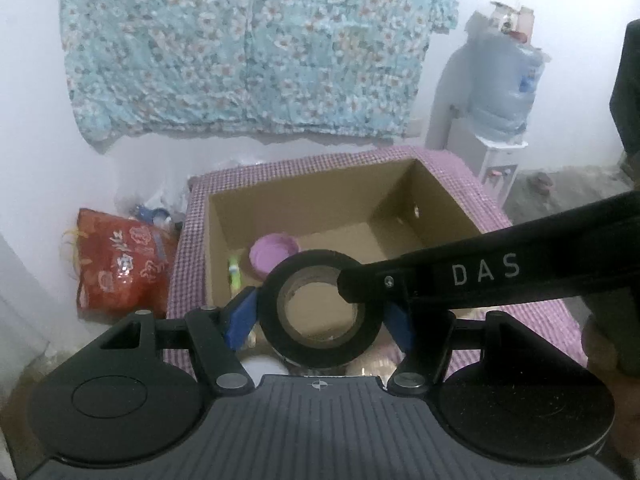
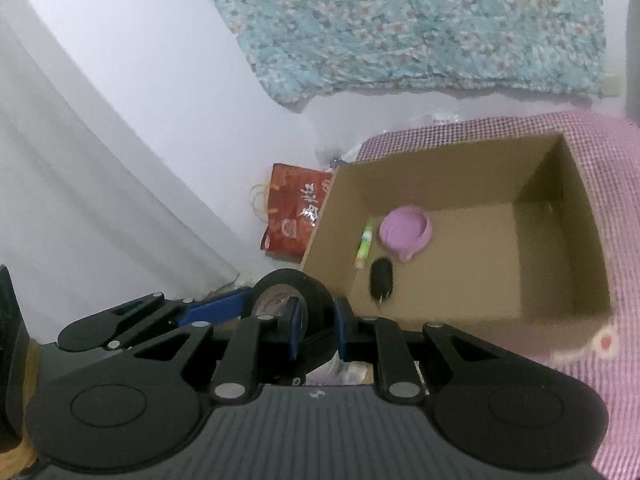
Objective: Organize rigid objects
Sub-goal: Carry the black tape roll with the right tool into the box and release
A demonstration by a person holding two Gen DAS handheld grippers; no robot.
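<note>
Both my jaws pinch the black tape roll (image 1: 320, 308), left across its rim, right through its wall, with the cardboard box (image 2: 460, 184) ahead and below.

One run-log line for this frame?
left gripper: shut on tape roll | right gripper: pinching roll wall | cardboard box: ahead, open

Tape (image 1: 320, 312): black roll, cardboard core, I see it held upright above the table.
Box (image 1: 280, 204): open cardboard, holding purple lid (image 2: 405, 231), green tube (image 2: 365, 247), black oval item (image 2: 381, 280).
</note>
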